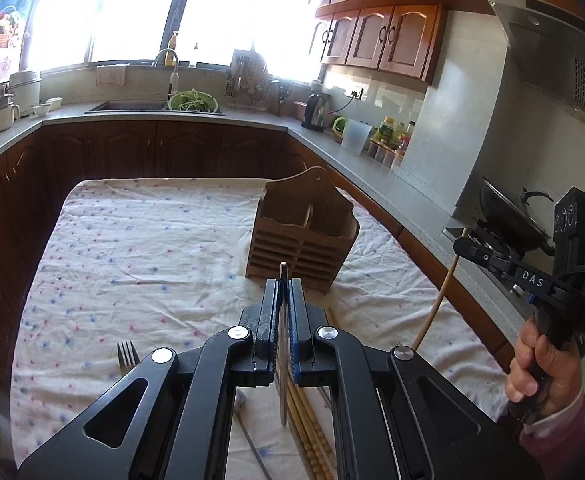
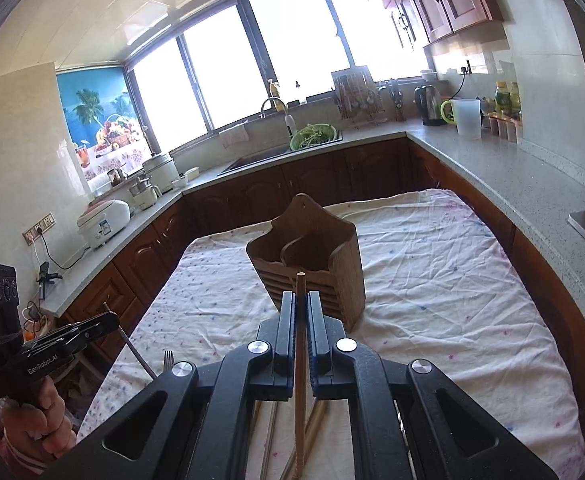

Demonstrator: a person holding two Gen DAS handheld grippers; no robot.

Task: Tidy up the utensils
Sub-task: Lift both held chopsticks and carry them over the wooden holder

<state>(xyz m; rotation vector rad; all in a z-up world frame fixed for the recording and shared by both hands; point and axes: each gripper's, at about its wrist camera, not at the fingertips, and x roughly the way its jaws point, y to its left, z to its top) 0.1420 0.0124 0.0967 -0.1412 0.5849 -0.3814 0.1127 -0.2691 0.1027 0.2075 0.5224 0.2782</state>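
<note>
Chopsticks and a fork are what this table is about. Left gripper (image 1: 283, 280) is clamped on a thin metal chopstick (image 1: 283, 344), whose tip pokes out just past the blue-padded fingers (image 1: 270, 304) while the rest hangs down below them. Right gripper (image 2: 301, 300) is pinched on a single wooden chopstick (image 2: 300, 380), which runs between its pads from a blunt end above the fingertips down toward the tabletop. Seen from the left wrist, that same wooden stick slants down from the right gripper, and a hand (image 1: 540, 364) in a pink sleeve grips the handle. Both tools are held up off the table.

Ahead of both stands a dark wooden utensil holder (image 1: 304, 232) with a slatted front and two compartments, upright on a white cloth (image 1: 132, 240) dotted pink and blue. Near the front edge, more bamboo chopsticks (image 1: 312, 428) lie loose on the cloth, partly hidden by the gripper body, and a metal fork (image 1: 128, 354) lies to their left, tines pointing away. Beyond the table, a green colander (image 1: 193, 101) sits by the sink.
</note>
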